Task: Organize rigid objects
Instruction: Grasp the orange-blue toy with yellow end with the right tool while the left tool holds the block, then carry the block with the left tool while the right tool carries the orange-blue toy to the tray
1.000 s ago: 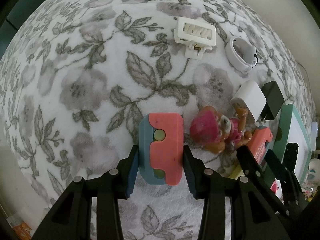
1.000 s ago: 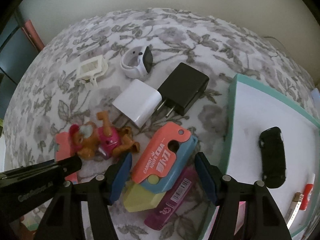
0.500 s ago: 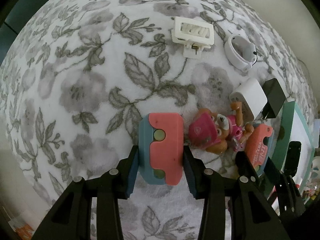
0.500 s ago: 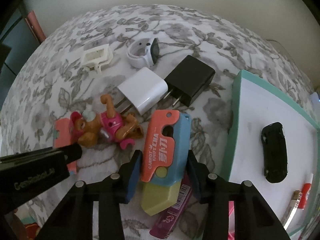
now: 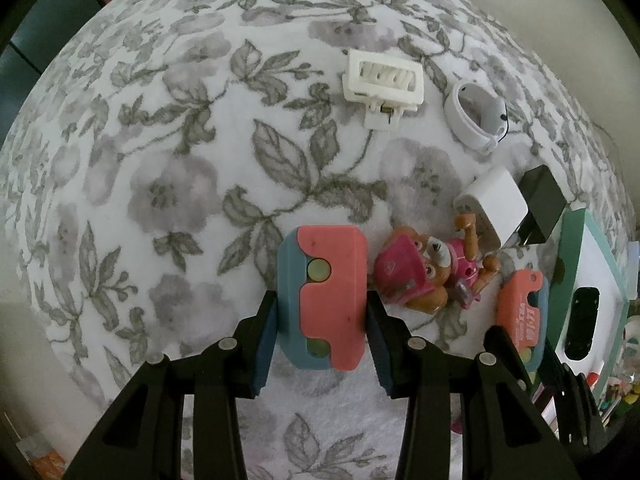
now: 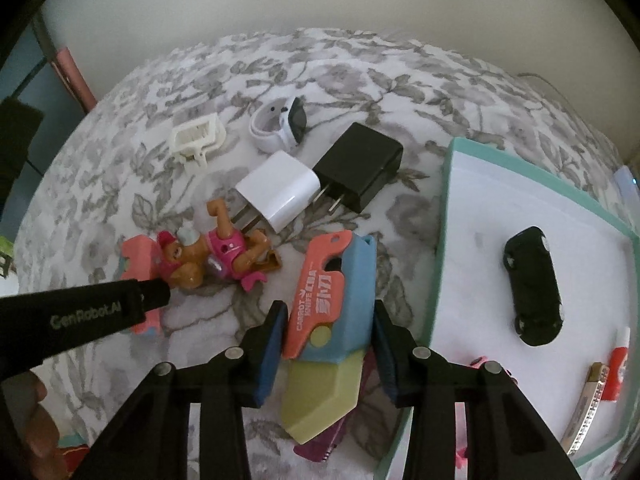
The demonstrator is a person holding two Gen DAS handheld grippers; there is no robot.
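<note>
Your right gripper (image 6: 327,340) has its jaws closed on a toy knife (image 6: 332,304), coral over blue, with a yellow-green blade (image 6: 320,404) pointing back toward you. Under the blade lies a magenta item (image 6: 320,446), mostly hidden. To the left, your left gripper (image 6: 156,294) reaches in, holding a second coral piece (image 6: 138,280) beside the toy dog (image 6: 216,258). Farther off sit a white charger (image 6: 278,190) and a black charger (image 6: 358,166), side by side, prongs toward you. Beyond them are a white watch (image 6: 278,128) and a white clip (image 6: 197,139). On the right, a teal-edged tray (image 6: 444,216) holds a black toy car (image 6: 534,286), a strap (image 6: 586,410) and a red-and-white item (image 6: 618,368). A floral cloth (image 6: 360,76) covers the tabletop.
</note>
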